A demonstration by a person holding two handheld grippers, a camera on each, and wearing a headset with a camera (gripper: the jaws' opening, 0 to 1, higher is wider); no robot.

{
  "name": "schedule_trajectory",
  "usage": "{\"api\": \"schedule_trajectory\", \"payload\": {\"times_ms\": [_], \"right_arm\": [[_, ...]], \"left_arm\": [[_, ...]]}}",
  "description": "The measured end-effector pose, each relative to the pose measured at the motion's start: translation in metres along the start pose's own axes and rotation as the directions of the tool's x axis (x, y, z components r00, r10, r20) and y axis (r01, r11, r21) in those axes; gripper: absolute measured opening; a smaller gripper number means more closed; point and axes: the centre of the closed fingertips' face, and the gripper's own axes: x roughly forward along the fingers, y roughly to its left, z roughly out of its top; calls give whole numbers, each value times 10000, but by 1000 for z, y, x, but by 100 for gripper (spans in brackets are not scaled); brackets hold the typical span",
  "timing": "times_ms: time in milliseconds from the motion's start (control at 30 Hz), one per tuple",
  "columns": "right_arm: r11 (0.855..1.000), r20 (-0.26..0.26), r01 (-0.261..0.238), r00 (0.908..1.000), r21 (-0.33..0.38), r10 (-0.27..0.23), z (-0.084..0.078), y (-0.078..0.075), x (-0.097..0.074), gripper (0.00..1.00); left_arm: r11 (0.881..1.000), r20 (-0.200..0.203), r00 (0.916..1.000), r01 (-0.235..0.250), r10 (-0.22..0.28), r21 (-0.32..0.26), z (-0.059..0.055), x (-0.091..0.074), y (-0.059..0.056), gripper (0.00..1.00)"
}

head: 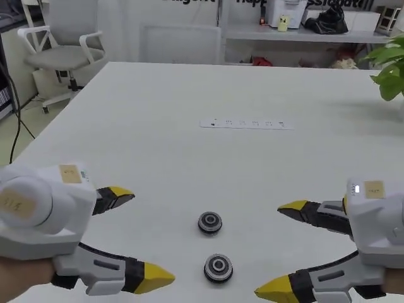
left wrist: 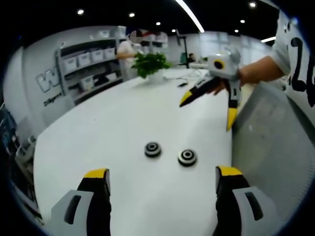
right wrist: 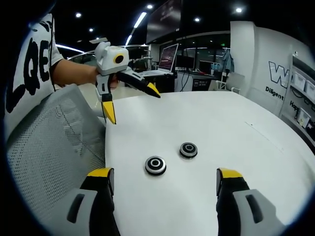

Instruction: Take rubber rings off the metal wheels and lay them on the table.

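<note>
Two small metal wheels with black rubber rings lie flat on the white table (head: 189,113): the far wheel (head: 209,223) (left wrist: 152,149) (right wrist: 188,150) and the near wheel (head: 218,267) (left wrist: 187,157) (right wrist: 155,165). My left gripper (head: 145,235) (left wrist: 162,172) (right wrist: 134,105) hovers left of them, open, with nothing between its yellow-tipped jaws. My right gripper (head: 273,249) (right wrist: 165,172) (left wrist: 206,114) hovers on their right, also open and holding nothing. Both point inward at the wheels without touching them.
A flat socket strip (head: 246,124) sits further back on the table. A green plant (head: 388,69) stands at the right edge, and an office chair (head: 63,44) is beyond the far left corner. A grey mesh chair back (right wrist: 54,147) is close to the near table edge.
</note>
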Motion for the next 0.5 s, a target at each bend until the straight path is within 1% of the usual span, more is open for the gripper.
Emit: {"api": "schedule_trajectory", "payload": {"times_ms": [100, 233, 400, 500], "right_arm": [[9999, -57, -162, 9999, -59, 162, -1, 2, 4, 80], [9995, -4, -305, 9995, -5, 305, 0, 3, 9, 77], [9989, 34, -432, 9991, 154, 431, -1, 1, 15, 75], [9978, 29, -534, 9986, 389, 533, -4, 1, 19, 72]], "left_arm": [[9999, -10, 10000, 96, -96, 53, 1, 4, 1, 89], [9995, -56, 9996, 285, -284, 96, -1, 9, -2, 88], [9991, -135, 9991, 414, -413, 63, -3, 14, -3, 87], [9985, -160, 9984, 546, -545, 84, -3, 17, -4, 86]]}}
